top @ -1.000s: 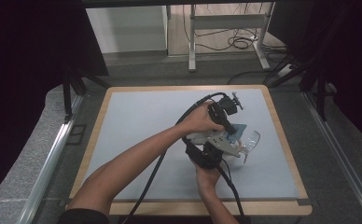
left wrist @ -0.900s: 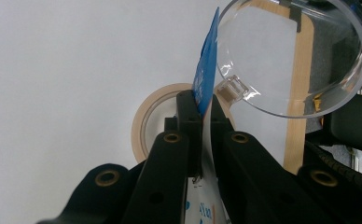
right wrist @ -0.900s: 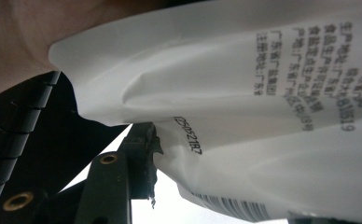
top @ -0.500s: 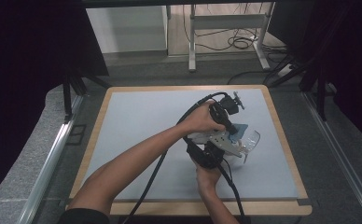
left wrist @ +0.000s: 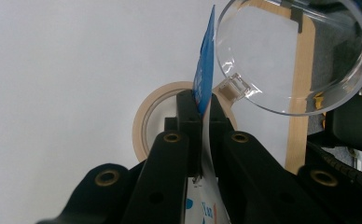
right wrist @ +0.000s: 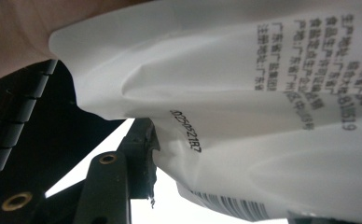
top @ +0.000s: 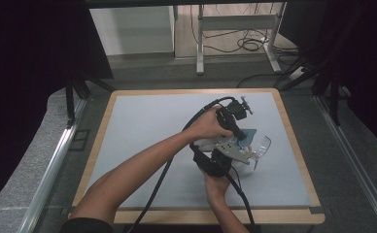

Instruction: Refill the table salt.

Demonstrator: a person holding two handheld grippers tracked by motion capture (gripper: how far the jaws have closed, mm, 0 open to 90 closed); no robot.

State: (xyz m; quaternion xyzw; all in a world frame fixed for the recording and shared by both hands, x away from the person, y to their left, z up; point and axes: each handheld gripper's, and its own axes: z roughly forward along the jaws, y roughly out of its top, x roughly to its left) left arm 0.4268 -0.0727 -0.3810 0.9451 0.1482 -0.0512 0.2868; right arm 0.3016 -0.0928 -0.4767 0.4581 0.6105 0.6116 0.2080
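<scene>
A blue and white snack packet (top: 247, 134) is held up between both grippers over the grey mat. In the left gripper view my left gripper (left wrist: 201, 106) is shut on the packet's thin top edge (left wrist: 206, 70). The right gripper view has the packet's white printed back (right wrist: 263, 93) bulging between the jaws of my right gripper (right wrist: 226, 179), whose left finger (right wrist: 139, 154) presses into it. From above, the left gripper (top: 240, 131) reaches in from the left arm, and the right gripper (top: 235, 150) comes up from below.
A clear round plastic container (top: 260, 145) sits just right of the grippers, close behind the packet (left wrist: 295, 56). A roll of beige tape (left wrist: 144, 123) lies on the mat (top: 147, 126) under the left gripper. A wooden frame (top: 293, 141) borders the mat.
</scene>
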